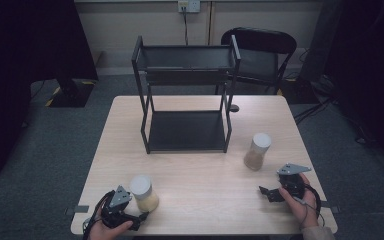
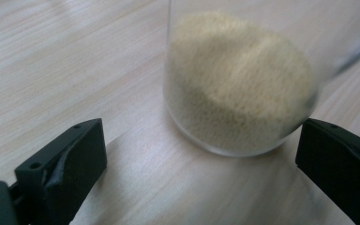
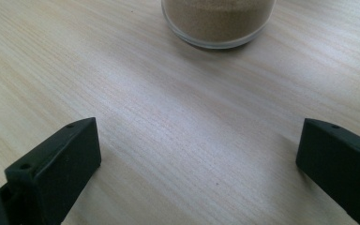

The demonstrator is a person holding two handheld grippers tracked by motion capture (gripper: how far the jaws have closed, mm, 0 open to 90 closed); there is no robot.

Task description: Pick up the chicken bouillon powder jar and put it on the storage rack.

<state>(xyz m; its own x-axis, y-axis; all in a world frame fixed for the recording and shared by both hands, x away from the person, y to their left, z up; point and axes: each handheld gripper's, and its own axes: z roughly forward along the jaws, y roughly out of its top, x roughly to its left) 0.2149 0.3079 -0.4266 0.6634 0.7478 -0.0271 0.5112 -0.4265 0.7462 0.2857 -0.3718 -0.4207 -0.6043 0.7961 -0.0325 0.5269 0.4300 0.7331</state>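
Observation:
A clear jar of pale yellow grains (image 1: 143, 195) with a white lid stands near the table's front left. My left gripper (image 1: 139, 214) sits just in front of it, open. In the left gripper view the jar (image 2: 239, 84) stands just ahead of the gap between the wide black jaws of my left gripper (image 2: 199, 154), and neither jaw touches the glass. A second white-lidded jar with brown powder (image 1: 256, 151) stands at the right. My right gripper (image 1: 268, 193) lies nearer the front edge, open, with that jar (image 3: 218, 21) well ahead of its jaws (image 3: 197, 150).
A black two-tier metal rack (image 1: 186, 100) stands at the back middle of the wooden table (image 1: 205, 175). A black chair (image 1: 260, 55) is behind the table. Bare tabletop lies between the two jars.

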